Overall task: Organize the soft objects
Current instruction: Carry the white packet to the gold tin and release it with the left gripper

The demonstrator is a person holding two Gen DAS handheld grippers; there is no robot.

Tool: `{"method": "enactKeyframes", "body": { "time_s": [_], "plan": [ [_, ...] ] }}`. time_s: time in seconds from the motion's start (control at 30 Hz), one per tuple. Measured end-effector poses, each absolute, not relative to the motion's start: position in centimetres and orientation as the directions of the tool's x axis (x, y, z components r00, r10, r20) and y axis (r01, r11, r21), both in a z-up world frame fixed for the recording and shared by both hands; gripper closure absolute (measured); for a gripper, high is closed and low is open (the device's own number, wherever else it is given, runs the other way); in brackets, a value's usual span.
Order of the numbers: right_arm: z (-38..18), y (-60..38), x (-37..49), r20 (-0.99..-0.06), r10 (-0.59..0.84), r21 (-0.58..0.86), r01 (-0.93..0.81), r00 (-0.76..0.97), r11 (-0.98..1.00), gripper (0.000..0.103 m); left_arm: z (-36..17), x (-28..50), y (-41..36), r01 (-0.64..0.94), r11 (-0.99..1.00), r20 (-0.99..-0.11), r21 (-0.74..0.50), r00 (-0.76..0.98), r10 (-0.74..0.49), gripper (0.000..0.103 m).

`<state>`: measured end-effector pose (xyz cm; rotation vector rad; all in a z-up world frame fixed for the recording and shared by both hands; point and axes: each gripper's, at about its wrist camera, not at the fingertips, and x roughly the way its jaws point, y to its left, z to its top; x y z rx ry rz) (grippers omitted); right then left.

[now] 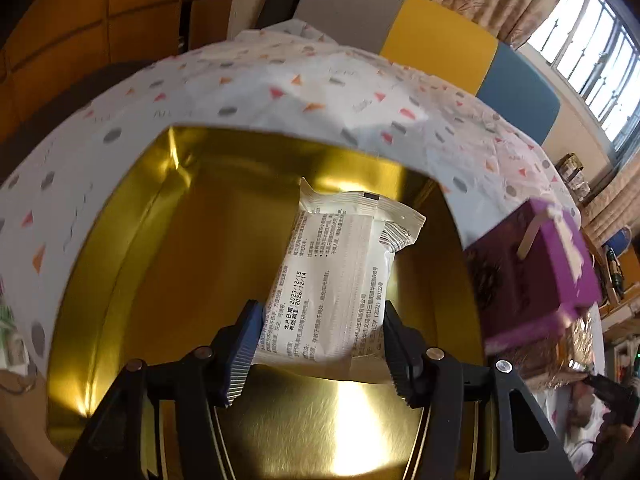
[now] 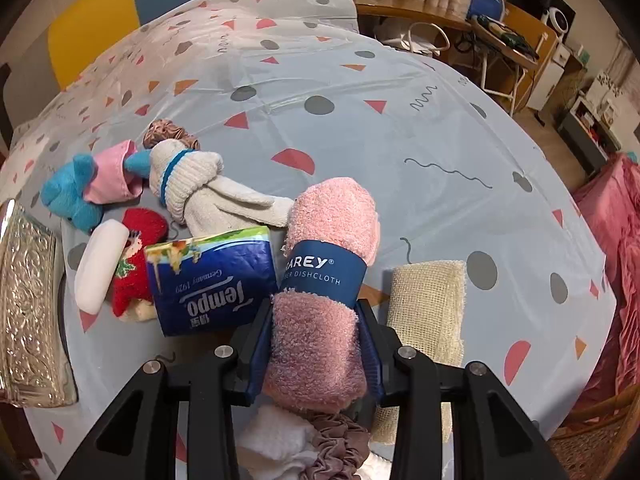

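Observation:
My left gripper (image 1: 316,344) is shut on a white wipes packet (image 1: 332,280) and holds it over the inside of a gold tin box (image 1: 132,264). My right gripper (image 2: 316,344) is shut on a rolled pink dishcloth (image 2: 324,264) with a blue paper band, held above the table. Around it on the patterned tablecloth (image 2: 360,120) lie a blue Tempo tissue pack (image 2: 212,280), a white knit glove (image 2: 200,188), a blue and pink plush toy (image 2: 88,188), a red knit toy (image 2: 136,256), a white soap-shaped piece (image 2: 100,268) and a cream mesh cloth (image 2: 428,308).
A purple box (image 1: 536,276) sits right of the tin. An embossed silver box (image 2: 28,312) stands at the table's left edge. A brown scrunchie (image 2: 340,444) and white cloth (image 2: 276,436) lie under my right gripper. Another scrunchie (image 2: 164,132) lies behind the glove. A pink bedspread (image 2: 616,248) is beyond the right edge.

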<state>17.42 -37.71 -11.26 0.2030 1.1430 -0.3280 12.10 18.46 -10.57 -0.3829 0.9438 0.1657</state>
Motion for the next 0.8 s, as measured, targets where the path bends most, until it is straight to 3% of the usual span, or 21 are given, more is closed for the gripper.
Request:
{"method": "enactKeyframes", "body": {
  "time_s": [0.4,0.5,0.8],
  "plan": [
    [-11.9,-36.0,17.8,-0.913,-0.207,-0.103,0.293,0.352,0.951,0.068,-9.4,13.8,15.6,-0.314,0.929,-0.813,-0.194,0.581,0.027,0.042],
    [-11.5,-36.7,17.5,-0.911,-0.188,-0.066,0.319,0.368,0.946,0.069,-8.7,13.4,15.4,-0.307,0.930,-0.794,-0.204,0.608,0.027,0.028],
    [-9.4,-37.7,16.6,-0.870,-0.152,0.037,0.369,0.469,0.929,0.070,-6.9,10.3,14.0,-0.233,0.953,-0.747,-0.195,0.665,0.010,0.027]
  ]
}}
